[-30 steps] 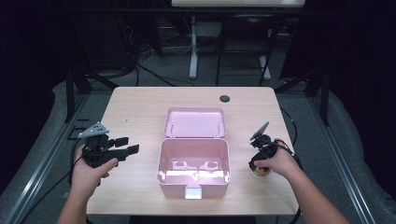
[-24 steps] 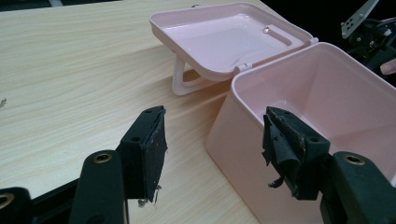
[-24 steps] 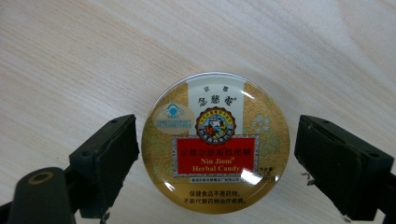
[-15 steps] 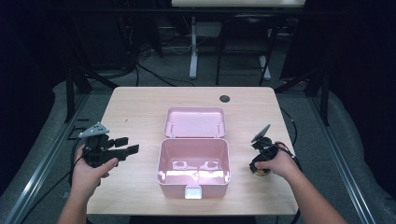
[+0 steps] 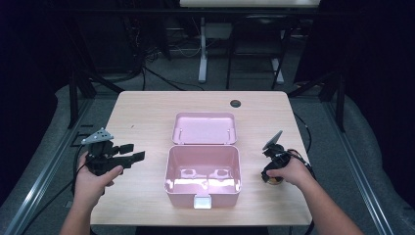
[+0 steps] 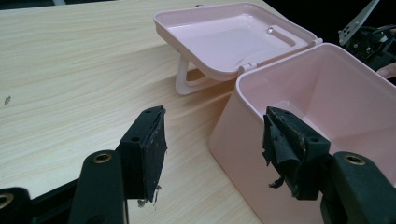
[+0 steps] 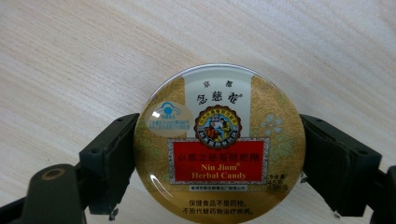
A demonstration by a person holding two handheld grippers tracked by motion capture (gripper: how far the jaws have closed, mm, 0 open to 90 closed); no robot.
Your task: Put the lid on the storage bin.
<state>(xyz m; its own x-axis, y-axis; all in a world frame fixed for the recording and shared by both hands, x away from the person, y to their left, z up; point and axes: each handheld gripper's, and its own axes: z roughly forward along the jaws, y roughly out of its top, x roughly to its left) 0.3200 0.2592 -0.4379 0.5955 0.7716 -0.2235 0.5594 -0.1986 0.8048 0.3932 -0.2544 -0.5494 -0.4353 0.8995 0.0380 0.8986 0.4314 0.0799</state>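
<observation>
A round gold and red herbal candy tin (image 7: 219,144) lies flat on the wooden table (image 5: 142,112), right of an open pink plastic box (image 5: 169,169). My right gripper (image 5: 270,177) points down over the tin (image 5: 273,181), and in the right gripper view its two pads press the tin's left and right edges. The box is empty inside, and its lid (image 5: 204,128) lies folded back behind it. My left gripper (image 5: 133,152) hovers left of the box, open and empty. In the left gripper view its jaws (image 6: 215,149) frame the box's near corner (image 6: 233,140).
A small dark round grommet (image 5: 236,103) sits in the table's far right part. The box has a white latch (image 5: 202,201) on its front wall. Bare tabletop lies left of and behind the box. Dark floor, cables and frame legs surround the table.
</observation>
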